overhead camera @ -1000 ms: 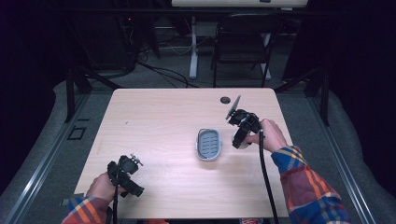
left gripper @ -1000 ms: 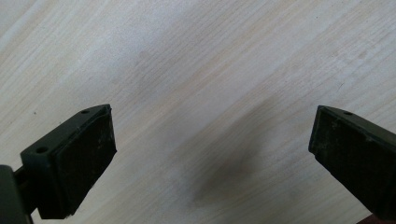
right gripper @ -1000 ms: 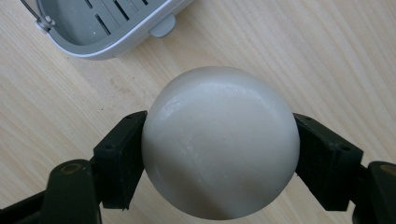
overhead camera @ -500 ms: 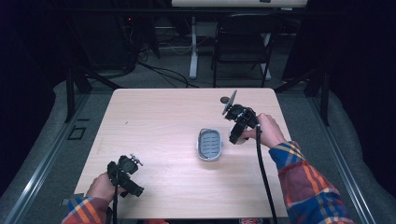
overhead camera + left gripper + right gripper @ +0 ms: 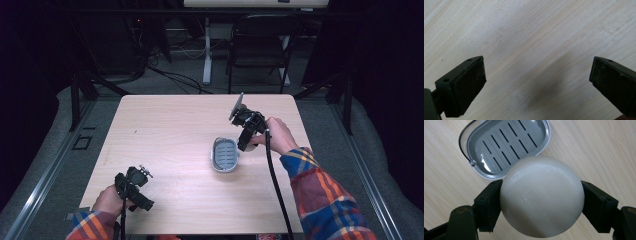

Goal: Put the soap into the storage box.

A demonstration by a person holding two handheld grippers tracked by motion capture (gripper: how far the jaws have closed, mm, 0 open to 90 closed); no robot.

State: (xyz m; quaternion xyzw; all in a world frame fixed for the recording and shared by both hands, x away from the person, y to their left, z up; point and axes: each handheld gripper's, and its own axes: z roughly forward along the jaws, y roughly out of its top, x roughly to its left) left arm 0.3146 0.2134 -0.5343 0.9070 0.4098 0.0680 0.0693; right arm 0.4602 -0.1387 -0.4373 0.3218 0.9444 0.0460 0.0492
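A big light wooden table (image 5: 165, 145) with a smooth top stands on a grey floor (image 5: 65, 115). Behind the table is a dark folding chair (image 5: 260, 47). Near the chair stands a white table leg (image 5: 206, 50), and black cables (image 5: 175, 77) lie on the floor.

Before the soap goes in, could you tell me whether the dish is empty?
Empty: the soap dish shows only its bare slotted tray.

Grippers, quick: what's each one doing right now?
Left gripper: open, nothing between the jaws, over bare table.
Right gripper: shut on the soap, beside the soap dish.
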